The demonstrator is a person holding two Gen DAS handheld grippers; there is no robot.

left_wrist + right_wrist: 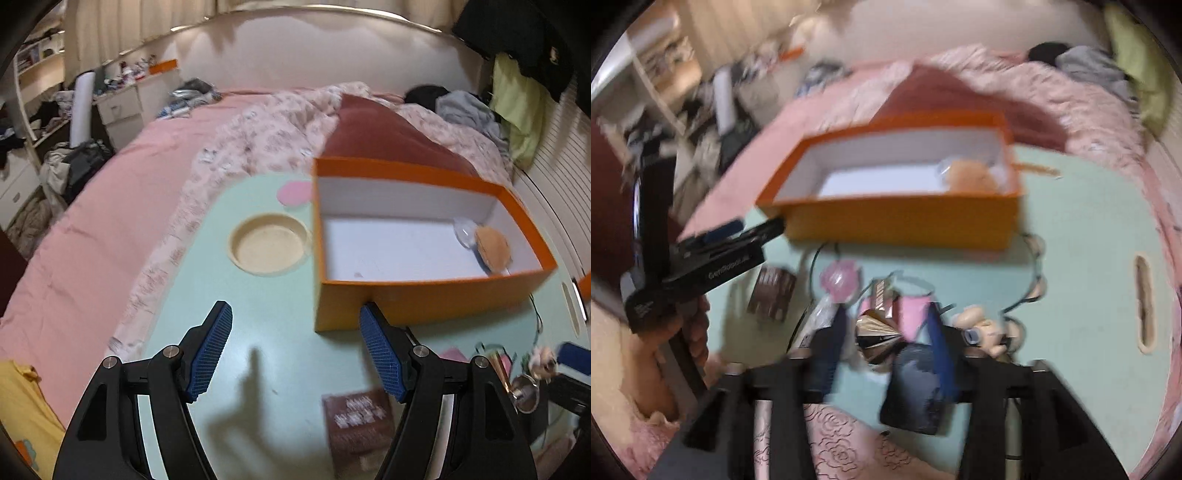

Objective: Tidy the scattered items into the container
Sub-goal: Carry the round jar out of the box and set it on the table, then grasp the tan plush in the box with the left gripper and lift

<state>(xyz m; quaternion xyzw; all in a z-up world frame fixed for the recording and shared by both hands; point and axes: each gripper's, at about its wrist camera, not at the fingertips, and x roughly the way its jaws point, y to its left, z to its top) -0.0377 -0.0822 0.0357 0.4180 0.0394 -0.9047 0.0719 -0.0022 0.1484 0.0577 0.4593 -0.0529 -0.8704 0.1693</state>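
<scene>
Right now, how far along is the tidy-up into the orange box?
Done: one tan round item and a clear piece lie in the orange box. In hand: nothing; left gripper open and empty, right gripper blurred over the clutter. Left: brown packet, pink flower, small figure, dark pouch.

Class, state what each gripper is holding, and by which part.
Nothing is held. The left gripper and right gripper both stand open, jaws empty.

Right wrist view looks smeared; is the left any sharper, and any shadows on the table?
Right wrist view: heavy motion blur, the orange box and clutter smeared. Left wrist view: sharper, only the box edges soft; a dark shadow falls on the green table between the left gripper fingers.
</scene>
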